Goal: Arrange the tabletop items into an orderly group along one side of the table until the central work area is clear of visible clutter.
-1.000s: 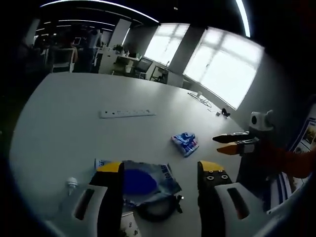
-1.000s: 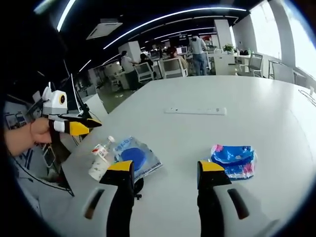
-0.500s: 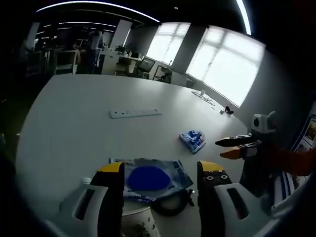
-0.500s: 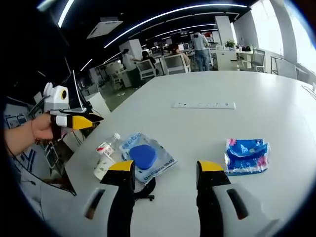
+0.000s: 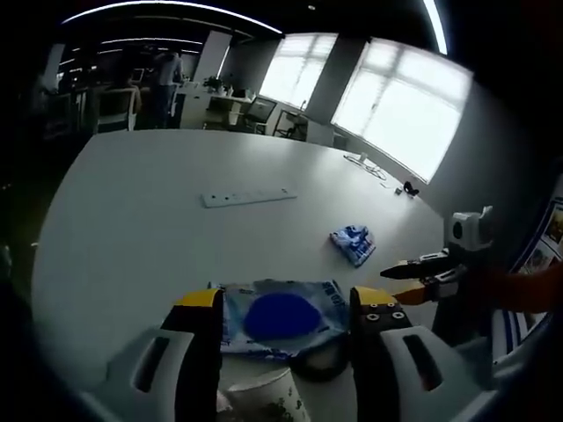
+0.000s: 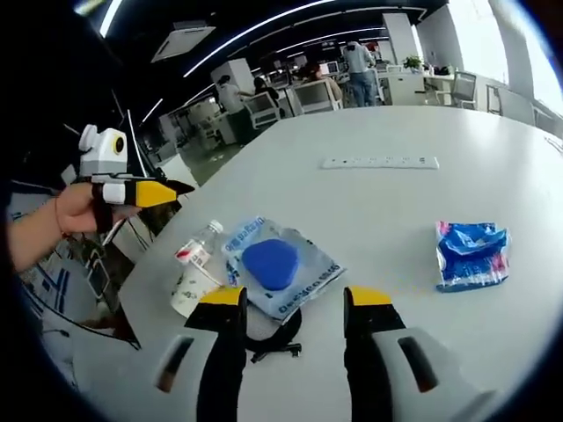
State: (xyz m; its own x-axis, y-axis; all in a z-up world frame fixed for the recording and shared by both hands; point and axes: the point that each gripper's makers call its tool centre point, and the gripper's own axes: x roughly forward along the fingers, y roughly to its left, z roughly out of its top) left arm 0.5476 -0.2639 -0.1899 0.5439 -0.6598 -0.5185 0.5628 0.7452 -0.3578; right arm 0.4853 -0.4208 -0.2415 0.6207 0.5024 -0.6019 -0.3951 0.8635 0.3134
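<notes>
- Both tongs, left tongs (image 5: 286,308) and right tongs (image 6: 292,308), are spread and pinch nothing, above the white bench (image 6: 396,202).
- A clear pouch (image 6: 280,268) holding a blue pad lies near the bench edge, over a black cord (image 6: 268,330).
- A small bottle (image 6: 201,248) lies touching a paper cup (image 6: 193,290); contents unclear.
- A blue packet (image 6: 472,255) sits well apart.

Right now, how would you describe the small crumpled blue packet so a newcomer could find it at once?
Start at the big white table and find the long white power strip lying near its middle. The small blue packet lies alone on bare tabletop, apart from the cluster by the table edge. Unlike the clear bag with a blue disc, it is crumpled, printed blue and white with pink.
</notes>
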